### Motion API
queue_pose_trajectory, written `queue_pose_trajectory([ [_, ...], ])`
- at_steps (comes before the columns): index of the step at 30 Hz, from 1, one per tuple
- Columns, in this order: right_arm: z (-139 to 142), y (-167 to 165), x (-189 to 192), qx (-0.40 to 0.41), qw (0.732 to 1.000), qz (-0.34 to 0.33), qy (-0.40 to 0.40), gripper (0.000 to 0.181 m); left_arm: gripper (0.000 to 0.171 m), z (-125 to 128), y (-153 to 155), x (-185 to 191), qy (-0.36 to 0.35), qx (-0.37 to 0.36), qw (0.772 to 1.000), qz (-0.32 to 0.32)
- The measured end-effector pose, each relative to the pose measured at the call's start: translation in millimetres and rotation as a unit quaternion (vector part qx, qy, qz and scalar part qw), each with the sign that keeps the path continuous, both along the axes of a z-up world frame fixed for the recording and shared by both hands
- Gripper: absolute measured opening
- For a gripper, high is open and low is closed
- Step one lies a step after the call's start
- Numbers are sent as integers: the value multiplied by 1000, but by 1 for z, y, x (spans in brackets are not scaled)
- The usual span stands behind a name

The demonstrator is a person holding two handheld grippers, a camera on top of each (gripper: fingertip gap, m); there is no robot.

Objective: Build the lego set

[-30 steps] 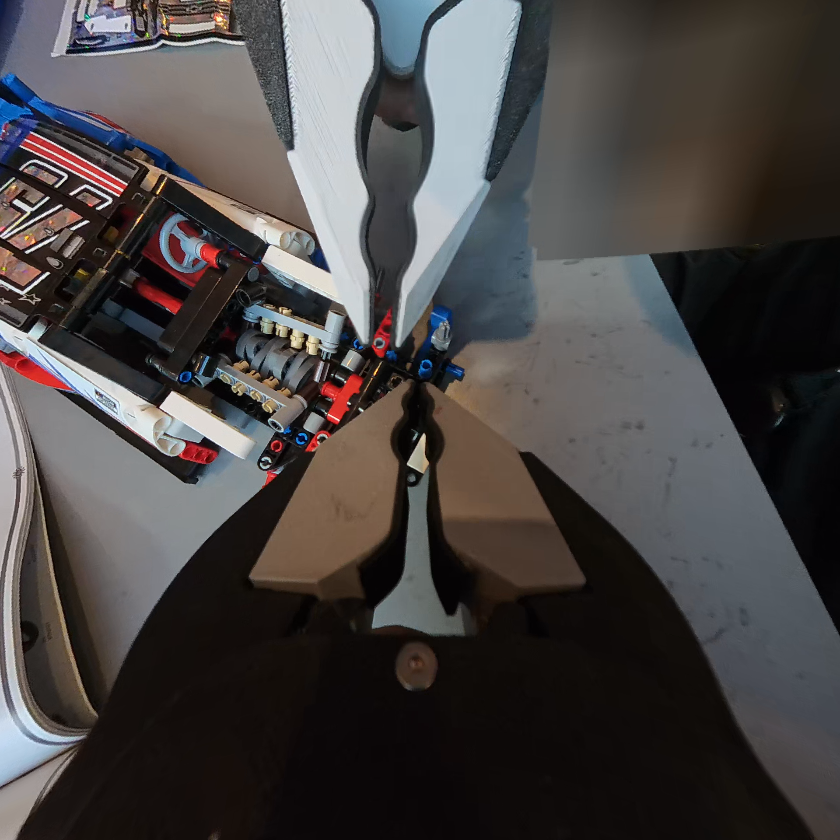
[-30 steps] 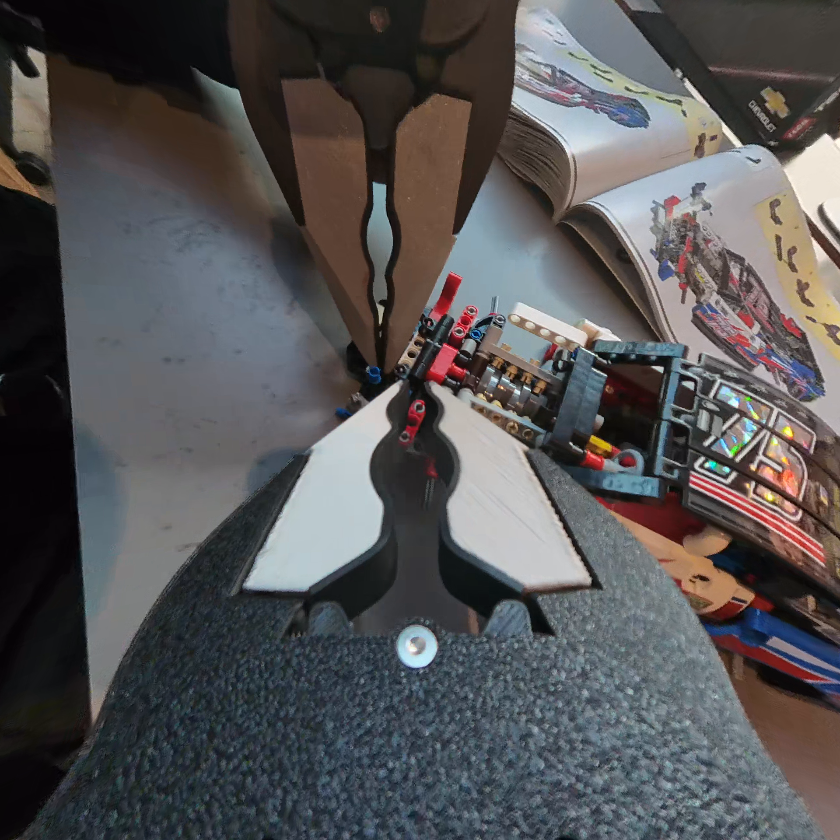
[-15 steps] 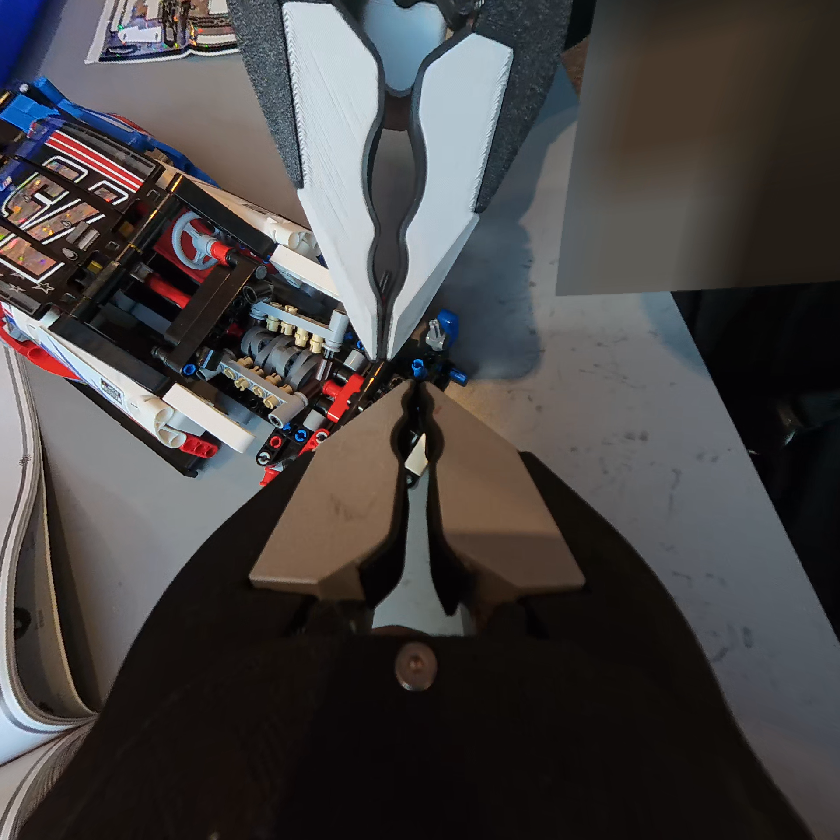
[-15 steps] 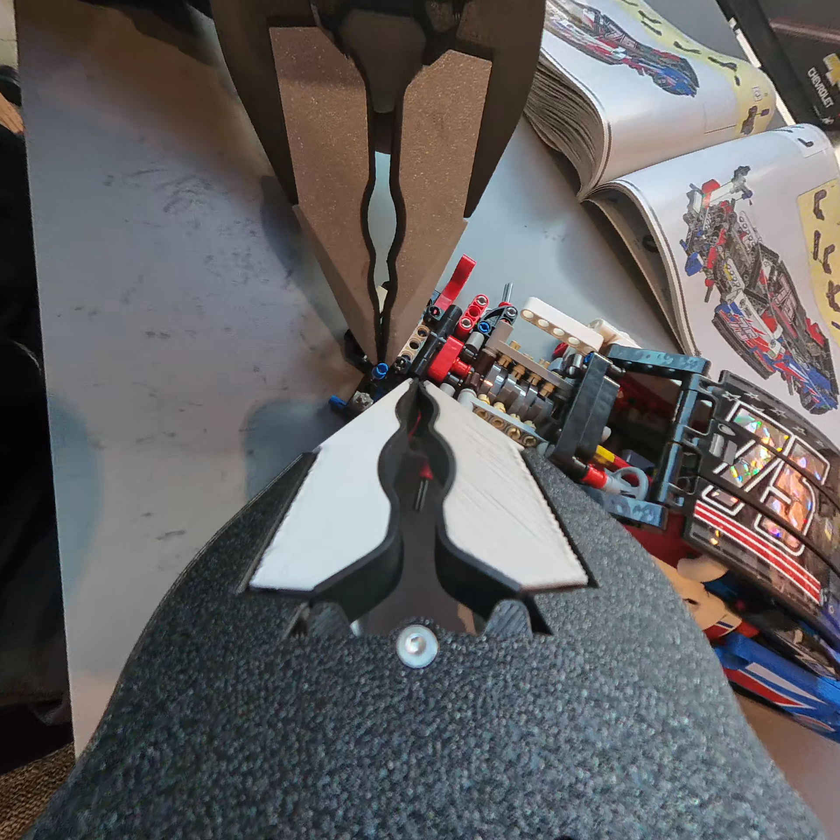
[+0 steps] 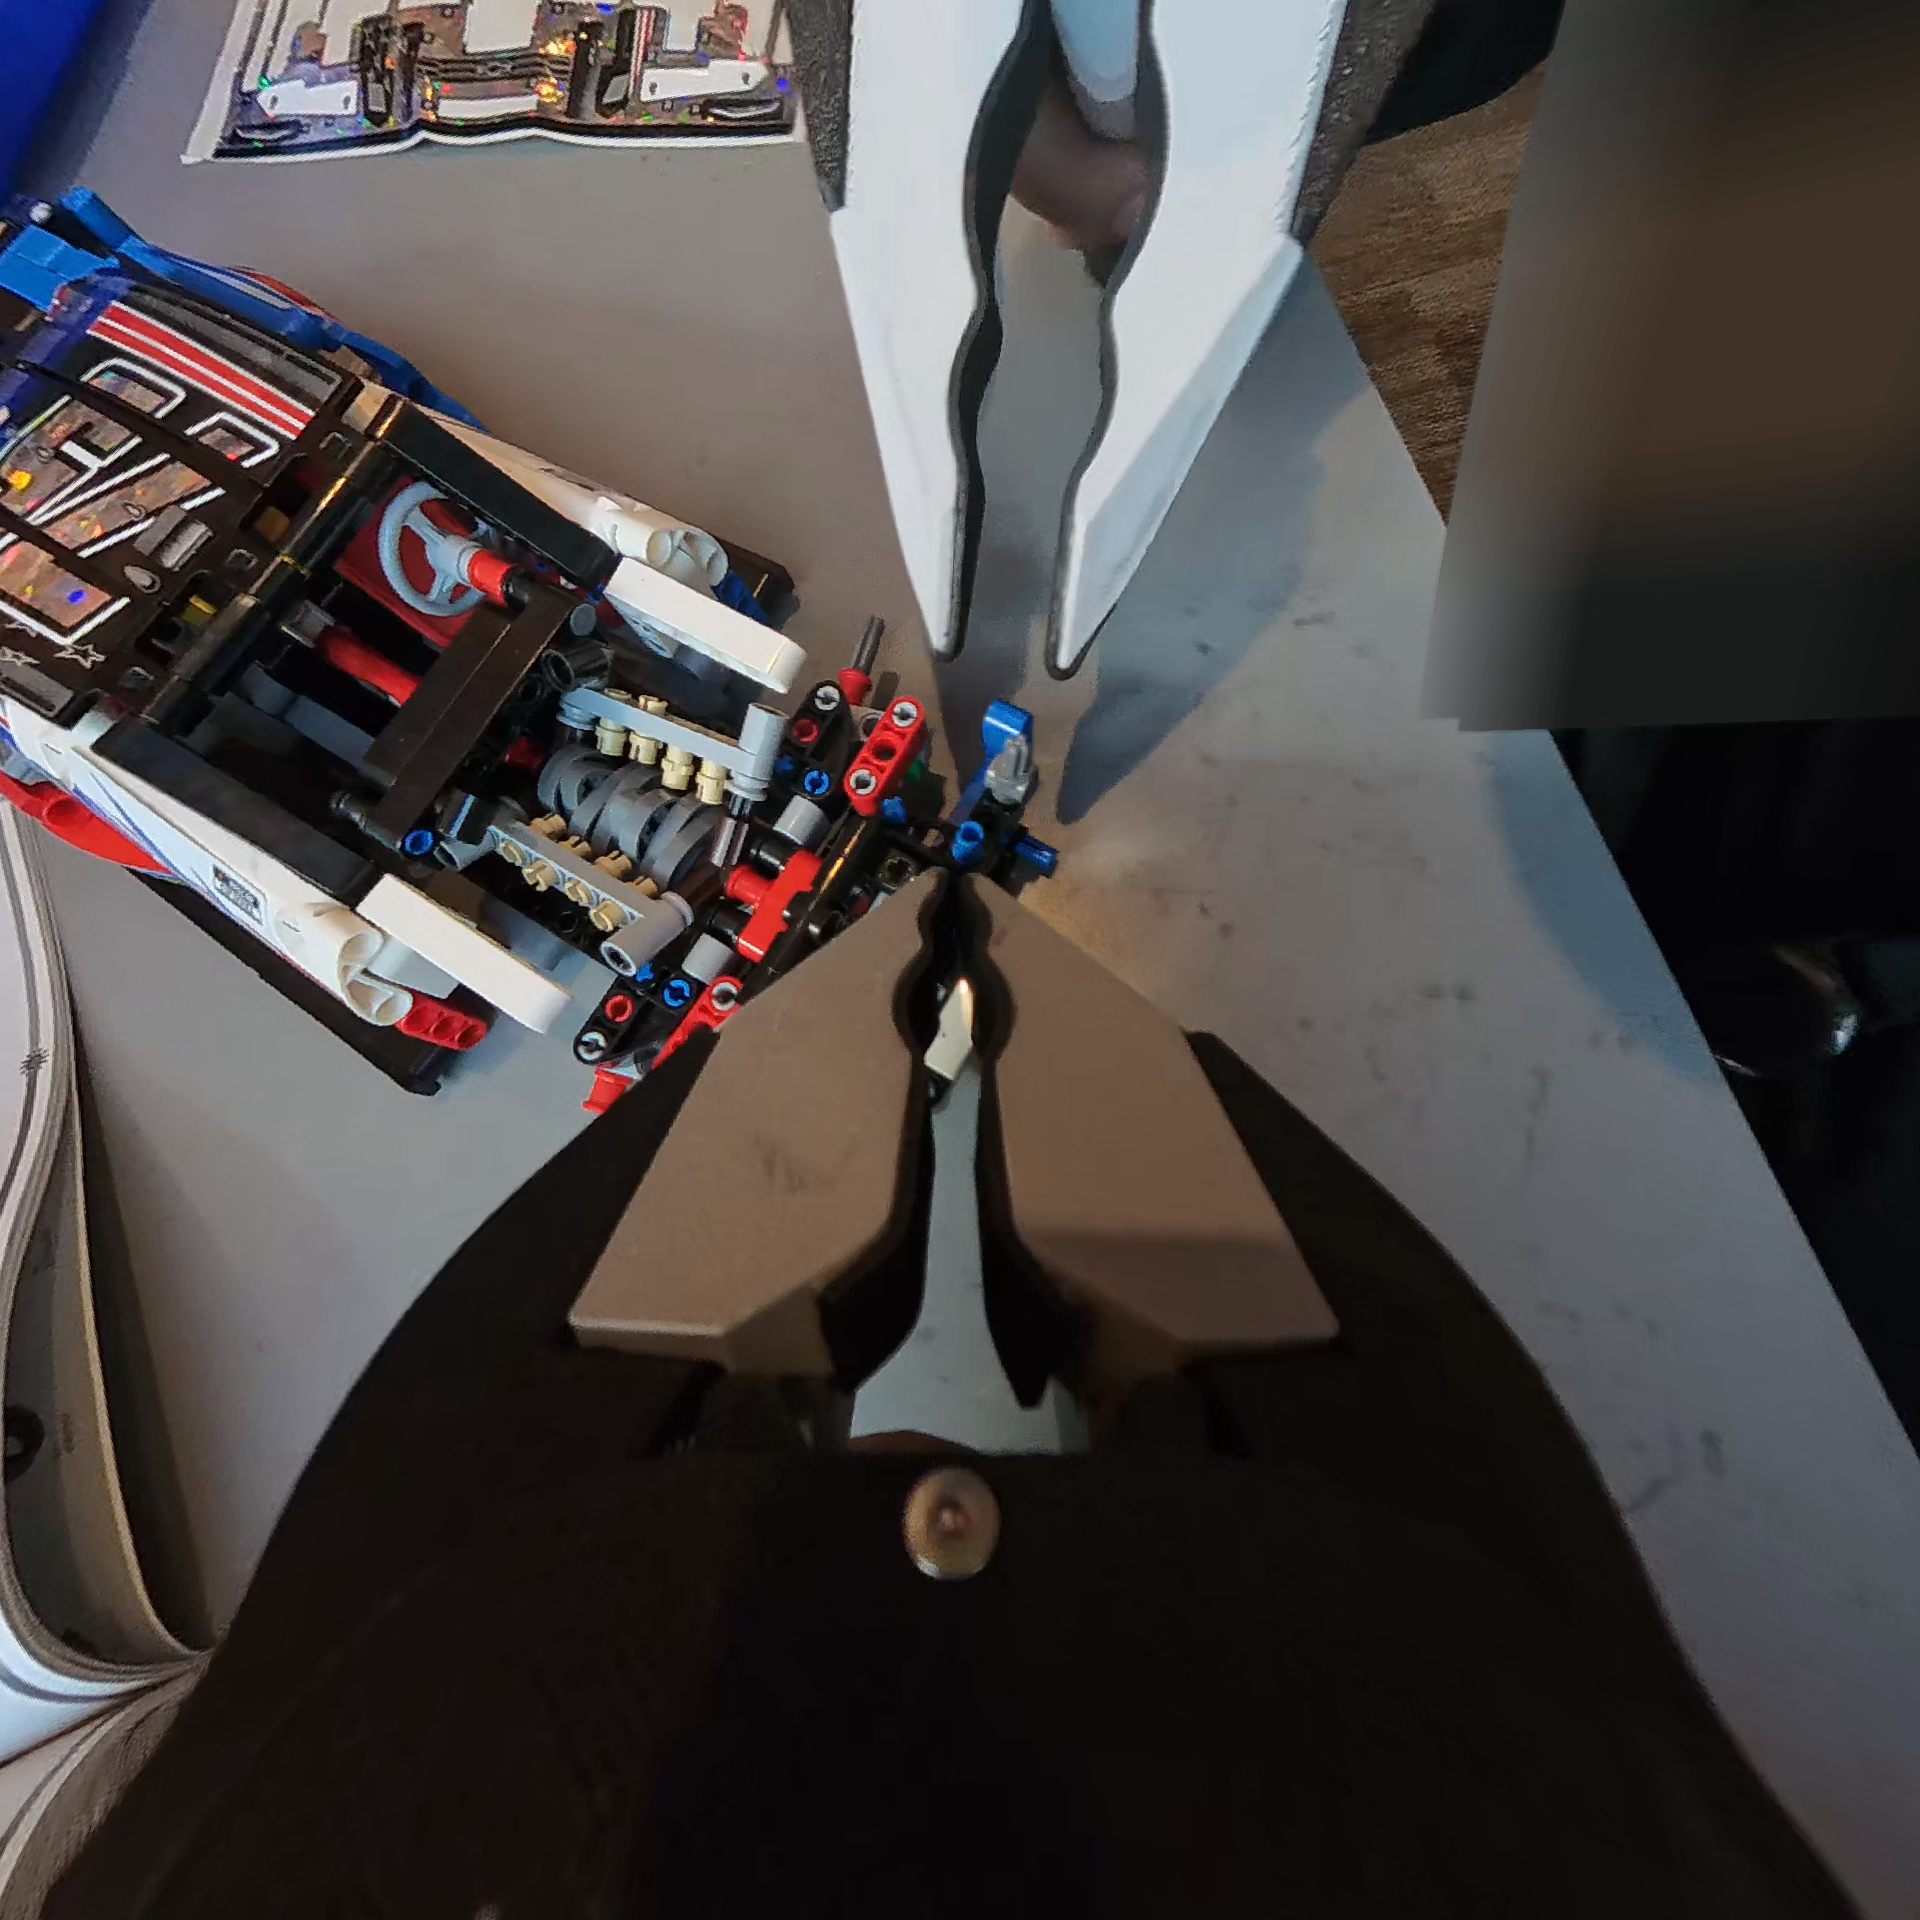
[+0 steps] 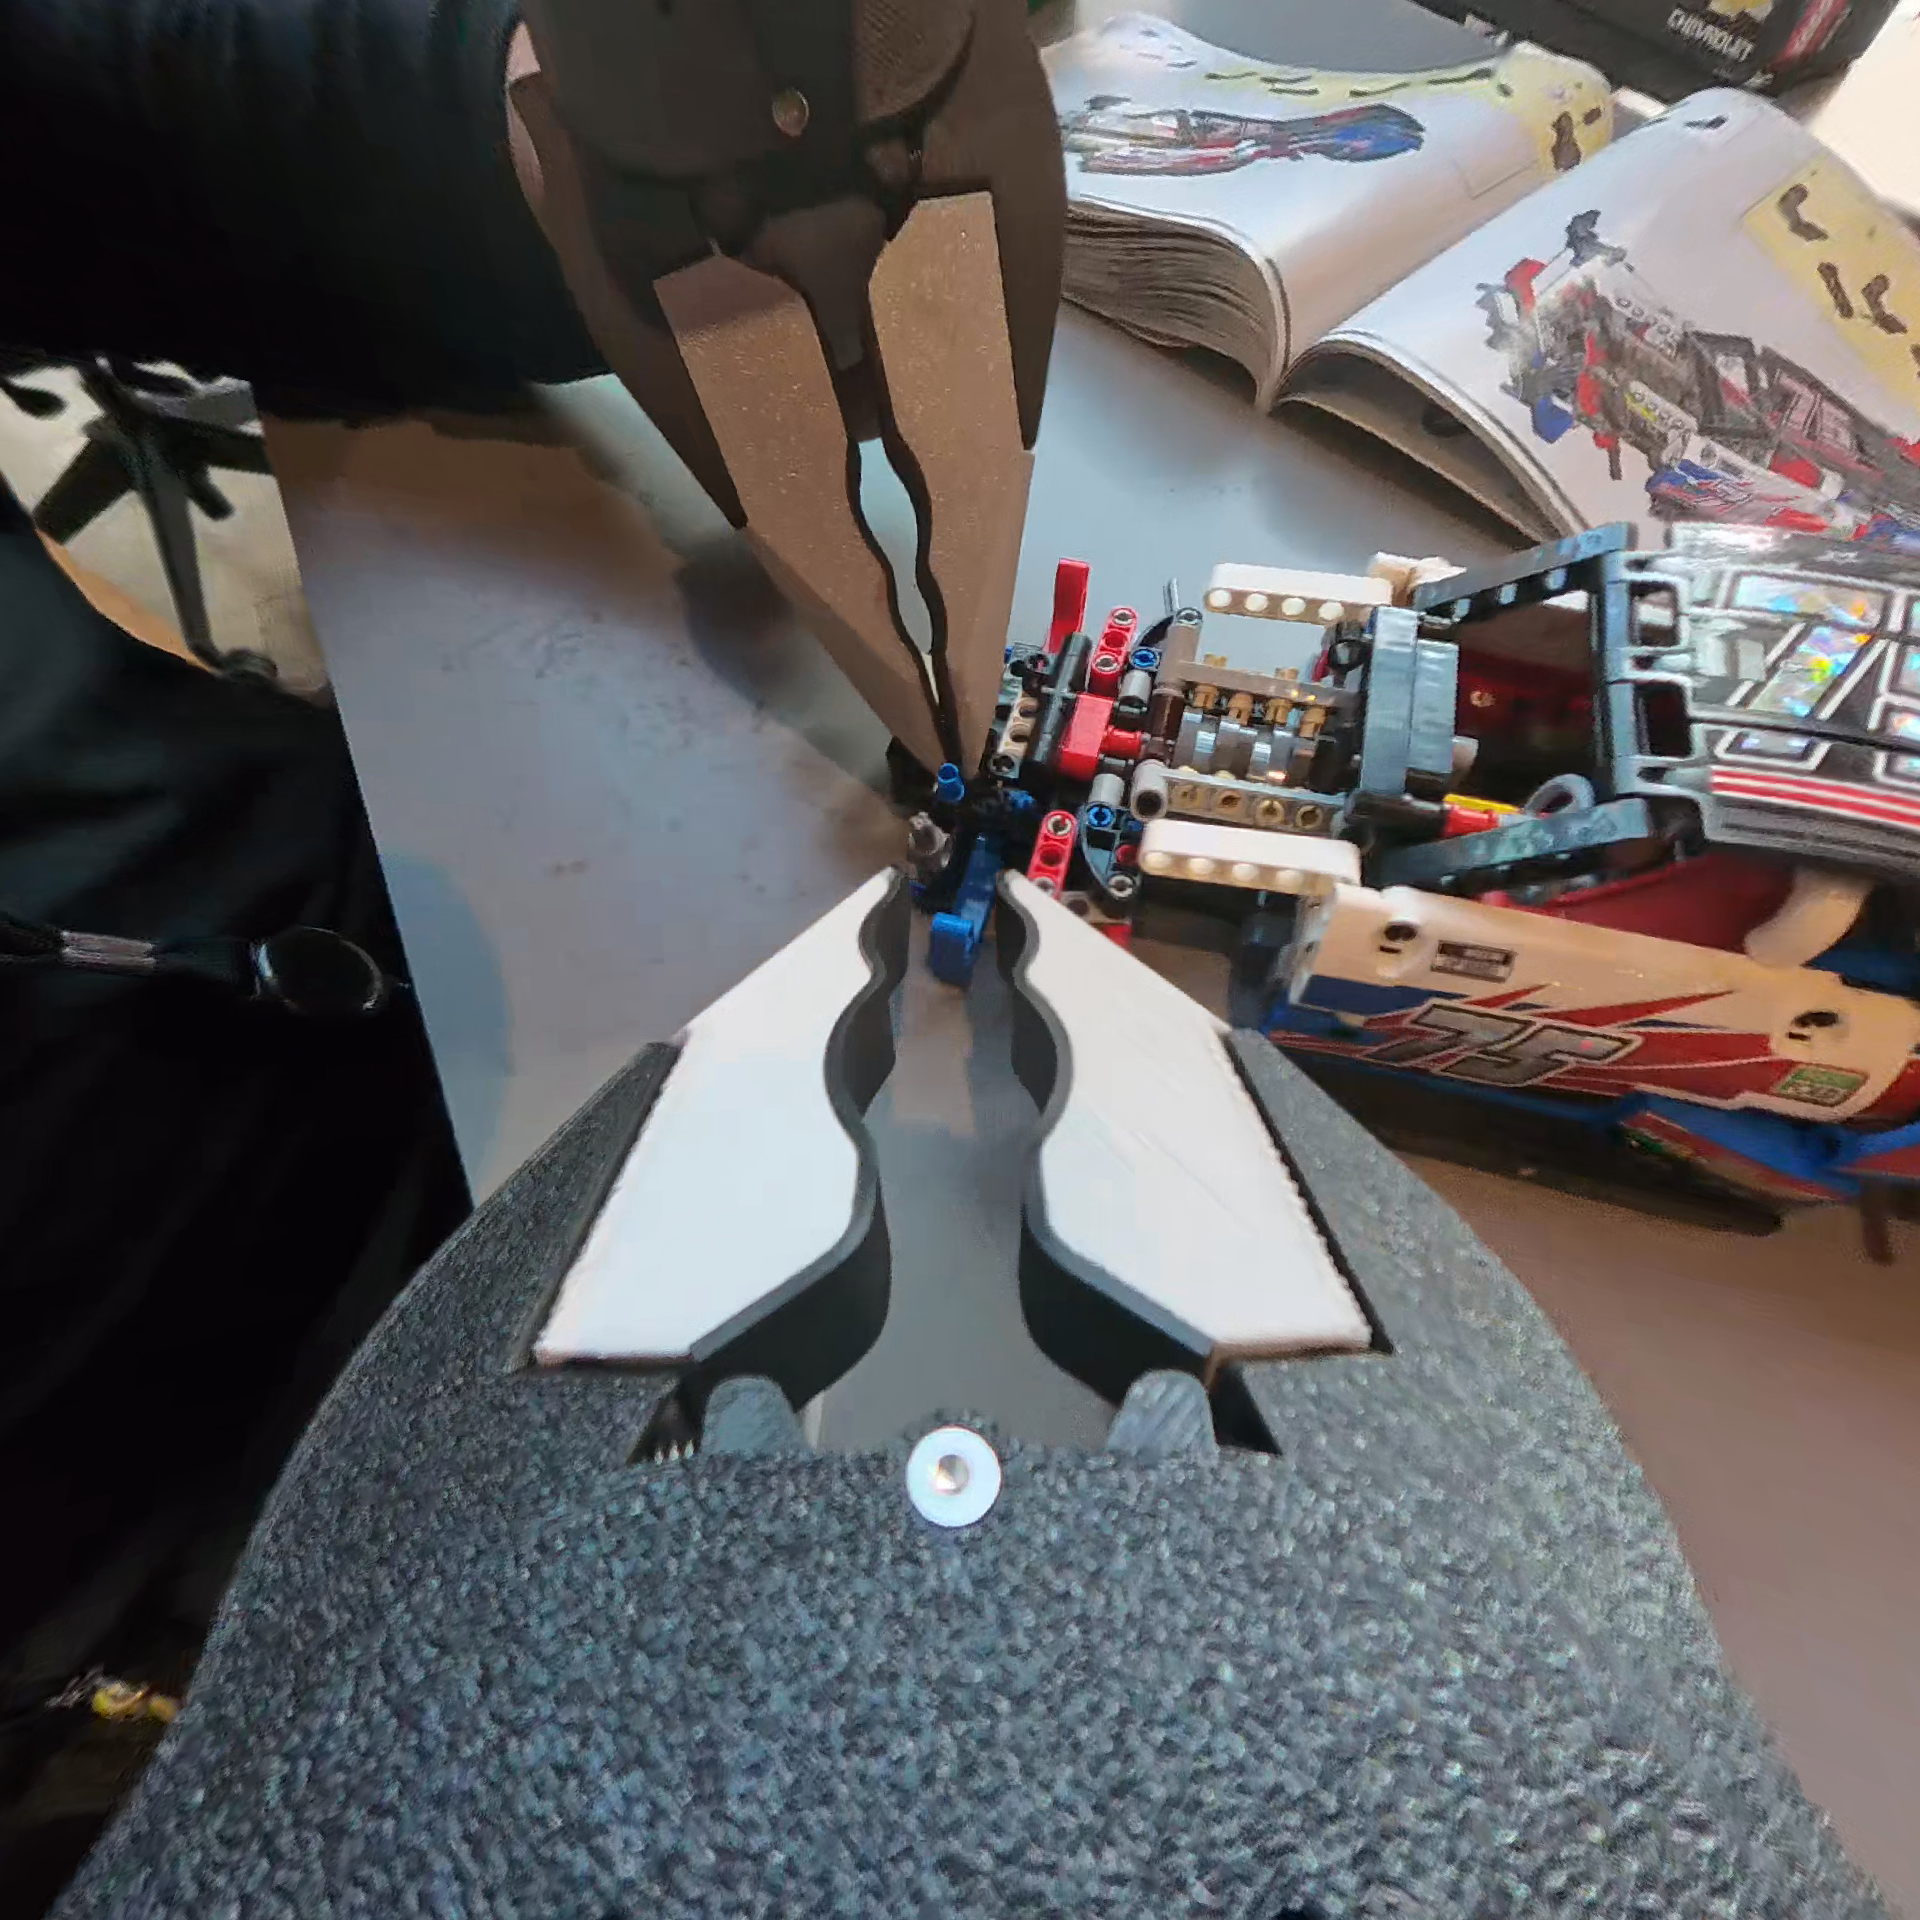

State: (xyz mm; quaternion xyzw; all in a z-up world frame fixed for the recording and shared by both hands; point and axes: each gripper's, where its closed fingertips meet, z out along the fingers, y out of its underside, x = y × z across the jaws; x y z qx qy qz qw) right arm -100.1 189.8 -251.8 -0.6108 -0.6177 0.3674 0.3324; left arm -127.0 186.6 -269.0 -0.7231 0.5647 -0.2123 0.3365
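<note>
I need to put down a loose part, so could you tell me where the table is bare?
The grey table is bare between the lego car front and the table's edge. The opposite side is crowded: the open instruction booklet sits behind the car, the sticker sheet beyond it.

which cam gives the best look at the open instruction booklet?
Right wrist view. The instruction booklet lies open at top right, both printed pages and the page stack visible behind the lego car. The left wrist view catches only curved page edges at the left border, no page faces.
</note>
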Motion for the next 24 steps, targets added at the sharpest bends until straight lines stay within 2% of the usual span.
queue_pose_trajectory([
  [4, -5, -3, -8, 23, 999, -16, -23, 13, 0, 0, 0, 0, -5, 3, 1000, 0],
  [9, -14, -2, -13, 65, 996, -50, -40, 24, 0, 0, 0, 0, 2, 12, 1000, -5],
  [13, -17, 1, -19, 110, 990, -68, -58, 15, 0, 0, 1, 0, 0, 4, 1000, -10],
  [14, -21, -1, -21, 103, 990, -64, -69, 9, 0, 0, 1, 0, -2, 4, 1000, -11],
  [17, -24, -1, -23, 94, 990, -69, -85, 8, 0, 0, 1, -1, 0, 15, 1000, -14],
  [20, -25, 1, -21, 50, 989, -79, -111, 7, 0, 3, 11, -8, 20, 53, 998, -3],
  [24, -26, 1, -21, -15, 990, -85, -115, 7, 0, 1, 13, -9, 42, 66, 997, -19],
])
